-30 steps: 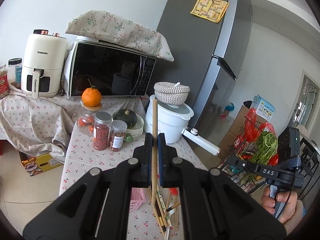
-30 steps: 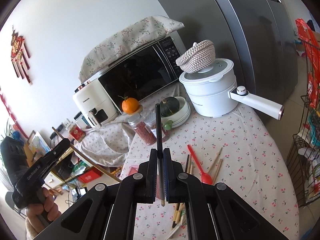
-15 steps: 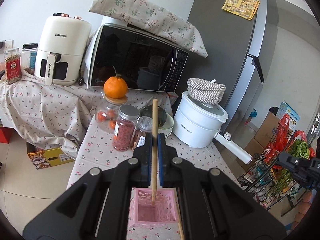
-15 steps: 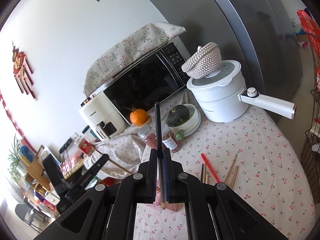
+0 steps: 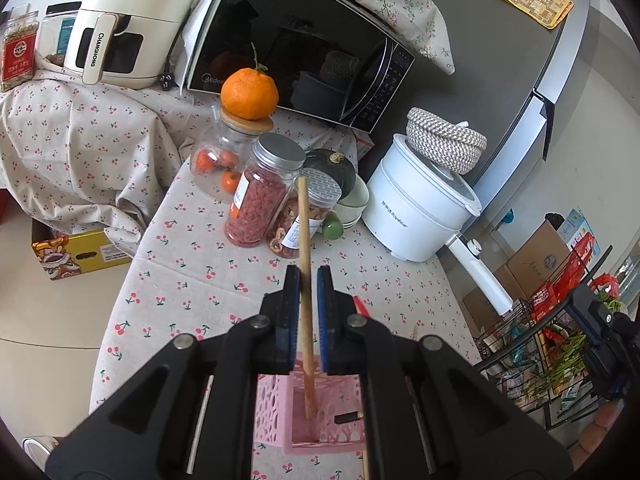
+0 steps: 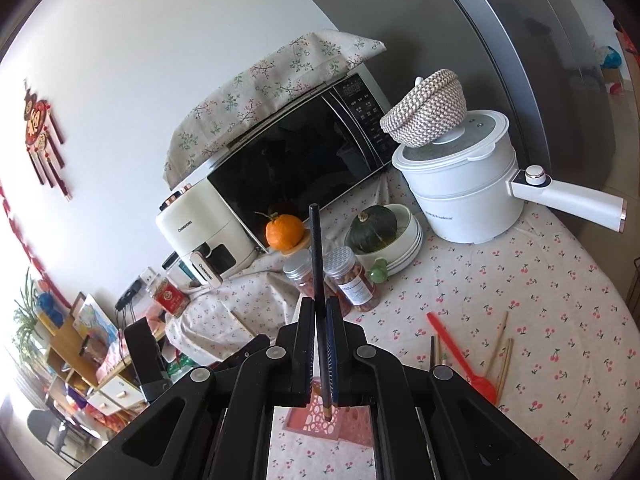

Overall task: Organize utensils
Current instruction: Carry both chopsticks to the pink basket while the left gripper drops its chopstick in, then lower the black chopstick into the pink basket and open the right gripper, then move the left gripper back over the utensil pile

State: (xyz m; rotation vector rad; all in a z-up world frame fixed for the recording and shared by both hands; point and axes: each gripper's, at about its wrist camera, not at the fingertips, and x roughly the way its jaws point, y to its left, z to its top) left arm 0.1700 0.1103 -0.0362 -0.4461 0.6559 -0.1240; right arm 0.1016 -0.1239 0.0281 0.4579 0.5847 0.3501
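On the cherry-print table point(image 5: 192, 280), the left gripper point(image 5: 308, 280) has lowered; its jaws are opening around the wooden chopstick point(image 5: 305, 264), whose tip now sits inside the pink basket point(image 5: 272, 412). The right gripper point(image 6: 320, 312) stays clamped on a black chopstick point(image 6: 316, 256).

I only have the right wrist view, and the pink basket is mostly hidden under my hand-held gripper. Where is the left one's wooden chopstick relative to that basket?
Observer: In the left wrist view, the lower end of the wooden chopstick is down inside the pink basket.
Operator: Is the left hand-held gripper clamped on it?
Observer: No. Its jaws are opening, and a gap shows beside the stick, which stands between them.
Operator: Is anything else in the basket?
Observer: A short dark piece with a gold tip lies at the bottom, to the right of the stick. I cannot tell what it is.
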